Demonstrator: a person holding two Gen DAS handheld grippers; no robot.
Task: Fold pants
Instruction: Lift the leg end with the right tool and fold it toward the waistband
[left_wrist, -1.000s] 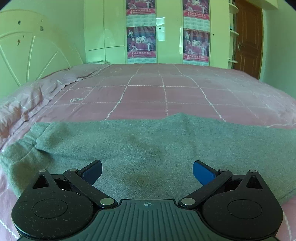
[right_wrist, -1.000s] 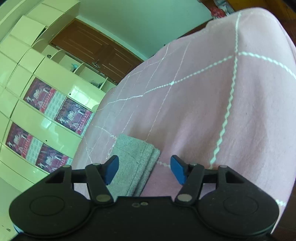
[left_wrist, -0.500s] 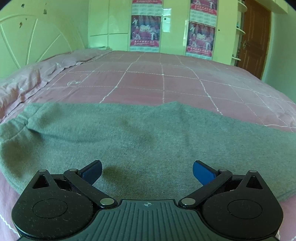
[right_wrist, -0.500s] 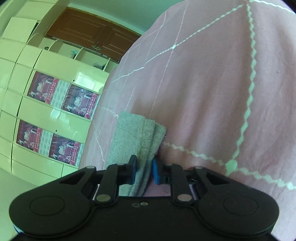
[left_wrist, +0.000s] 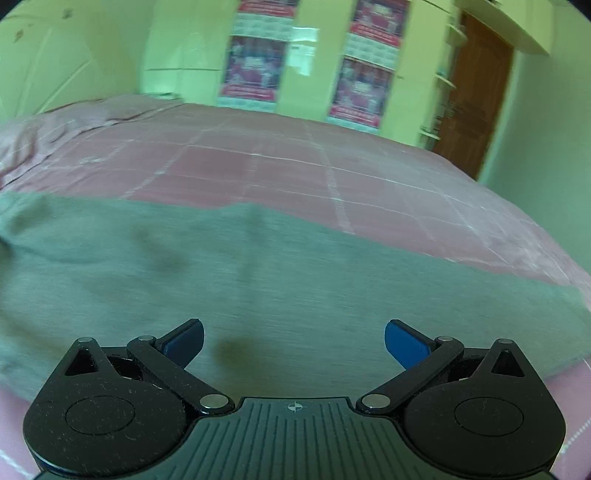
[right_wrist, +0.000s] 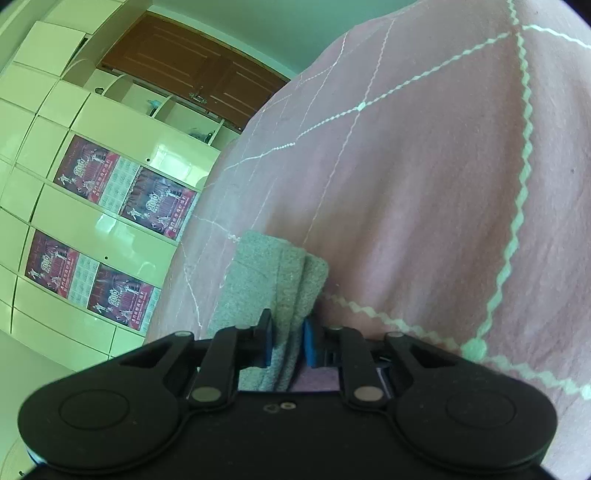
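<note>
Grey pants lie flat across the near part of a pink bed, stretching from the left edge of the left wrist view to its right edge. My left gripper hovers over the pants' near edge, open, with nothing between its blue pads. In the right wrist view the layered cuff end of the pants rests on the pink quilt. My right gripper is shut on the pants, its blue pads pressing the doubled grey cloth from both sides.
The pink quilt with white stitched squares spreads beyond the pants. Pale green wardrobe doors with red posters stand behind the bed. A brown door is at the right. A pale headboard is at the left.
My right gripper closed on the pants' cuff end. The left gripper slid sideways along the pants toward the right, staying open; its view is blurred with motion.
</note>
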